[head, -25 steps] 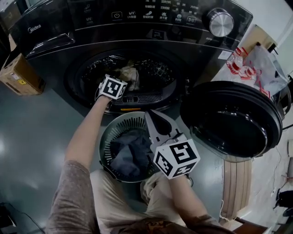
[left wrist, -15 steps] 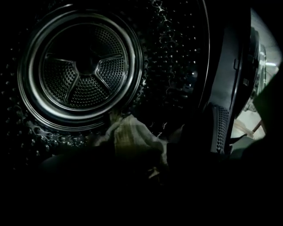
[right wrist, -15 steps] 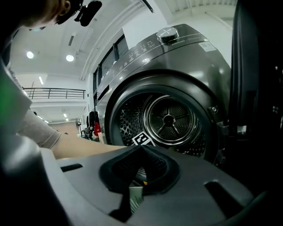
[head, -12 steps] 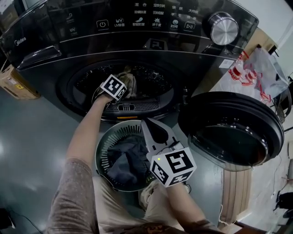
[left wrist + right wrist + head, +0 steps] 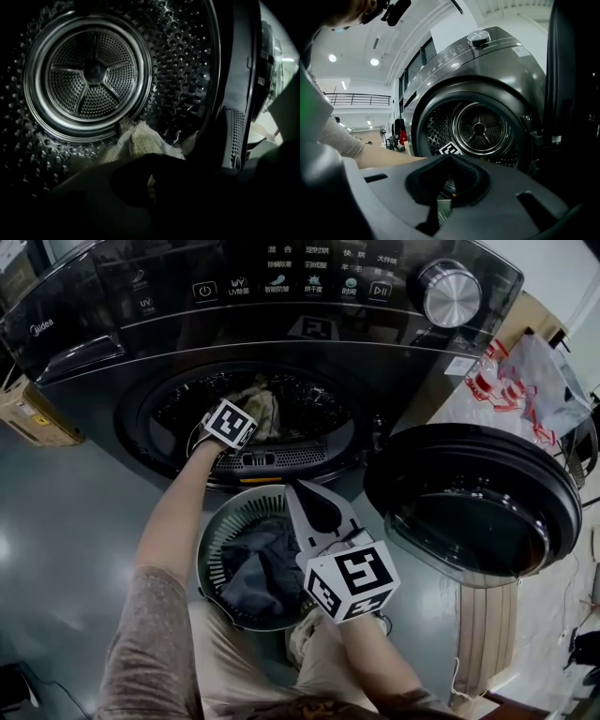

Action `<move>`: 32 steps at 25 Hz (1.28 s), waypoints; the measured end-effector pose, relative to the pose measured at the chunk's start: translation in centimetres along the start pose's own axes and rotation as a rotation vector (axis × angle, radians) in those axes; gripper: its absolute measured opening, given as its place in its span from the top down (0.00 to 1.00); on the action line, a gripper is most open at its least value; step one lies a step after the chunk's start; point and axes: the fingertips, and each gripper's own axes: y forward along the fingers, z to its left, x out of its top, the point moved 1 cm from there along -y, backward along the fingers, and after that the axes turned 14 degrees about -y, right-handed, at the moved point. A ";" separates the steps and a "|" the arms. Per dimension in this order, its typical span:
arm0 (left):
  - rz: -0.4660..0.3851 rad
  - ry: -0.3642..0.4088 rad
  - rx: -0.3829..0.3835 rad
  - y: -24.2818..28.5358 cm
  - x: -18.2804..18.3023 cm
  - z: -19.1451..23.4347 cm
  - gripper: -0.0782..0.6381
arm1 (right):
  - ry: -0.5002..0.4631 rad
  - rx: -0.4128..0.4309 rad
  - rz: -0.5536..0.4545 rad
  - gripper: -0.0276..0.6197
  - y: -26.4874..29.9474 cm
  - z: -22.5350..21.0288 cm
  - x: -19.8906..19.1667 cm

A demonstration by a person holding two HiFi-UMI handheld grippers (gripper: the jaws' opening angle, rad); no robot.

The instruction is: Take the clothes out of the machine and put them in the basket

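Observation:
The dark washing machine (image 5: 281,324) stands with its drum (image 5: 93,75) exposed. A light checked cloth (image 5: 140,143) lies on the drum floor, and shows as a pale bundle (image 5: 260,407) in the head view. My left gripper (image 5: 149,158) reaches into the drum; its jaws have just been closing and are now shut on the near edge of that cloth. Over the round slotted basket (image 5: 214,526), which holds dark clothes (image 5: 258,563), my right gripper (image 5: 298,491) hovers shut and empty, pointing at the machine.
The round door (image 5: 469,502) hangs open to the right of the drum, close beside the right gripper. A plastic bag (image 5: 525,381) sits behind it. A cardboard box (image 5: 26,416) stands on the floor at the far left. My knees are just under the basket.
The left gripper has dipped a little lower inside the drum, toward the pale cloth. The right gripper has stayed over the basket.

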 end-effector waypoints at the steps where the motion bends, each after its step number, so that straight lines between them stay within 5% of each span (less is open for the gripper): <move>1: -0.025 -0.006 0.005 -0.3 0.1 0.1 0.88 | 0.004 0.000 -0.001 0.96 0.0 0.1 0.1; 5: -0.145 -0.109 -0.012 -2.9 1.3 0.0 0.88 | -0.016 -0.001 -0.019 0.96 -0.2 0.6 0.9; 12: -0.322 -0.094 -0.106 -11.0 1.8 -4.6 0.88 | -0.051 -0.052 0.009 0.96 -0.6 -0.2 0.2; 23: -0.363 -0.071 -0.047 -14.3 -0.9 -5.3 0.88 | -0.076 -0.061 0.025 0.96 -0.8 1.9 0.7; 32: -0.227 0.046 -0.019 -6.3 0.7 -2.1 0.59 | -0.083 -0.050 0.032 0.96 -1.1 1.5 0.6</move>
